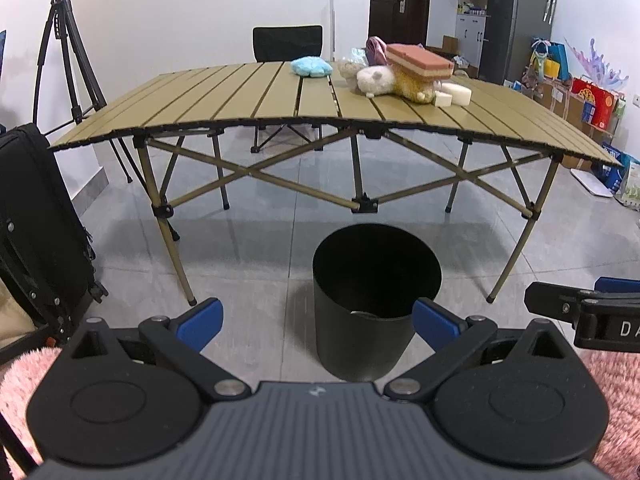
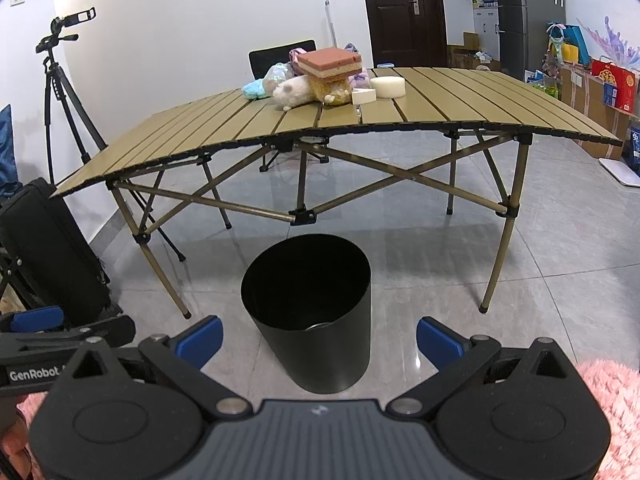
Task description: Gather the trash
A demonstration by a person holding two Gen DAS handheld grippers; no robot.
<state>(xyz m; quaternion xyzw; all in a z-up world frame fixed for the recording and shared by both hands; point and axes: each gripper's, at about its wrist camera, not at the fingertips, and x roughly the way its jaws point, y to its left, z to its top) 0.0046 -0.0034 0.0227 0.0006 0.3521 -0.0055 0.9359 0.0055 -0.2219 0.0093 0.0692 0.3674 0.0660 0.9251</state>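
Note:
A black round bin (image 1: 362,304) stands on the grey tiled floor in front of the folding table (image 1: 240,96); something pale lies at its bottom. The same bin (image 2: 308,312) fills the middle of the right wrist view. My left gripper (image 1: 318,326) is open and empty, just short of the bin. My right gripper (image 2: 318,342) is also open and empty, at the bin's near side. On the table lies a pile: a blue fluffy thing (image 1: 311,67), a white plush (image 1: 374,80), a yellow plush (image 1: 412,86), a pink-and-tan sponge block (image 1: 420,62) and white foam rounds (image 1: 456,94).
A black case (image 1: 36,236) stands on the floor at the left, with a tripod (image 1: 66,52) behind it. A black chair (image 1: 287,44) sits beyond the table. Boxes and bags (image 1: 592,100) line the right wall. Pink fluffy fabric (image 1: 20,380) shows at the lower corners.

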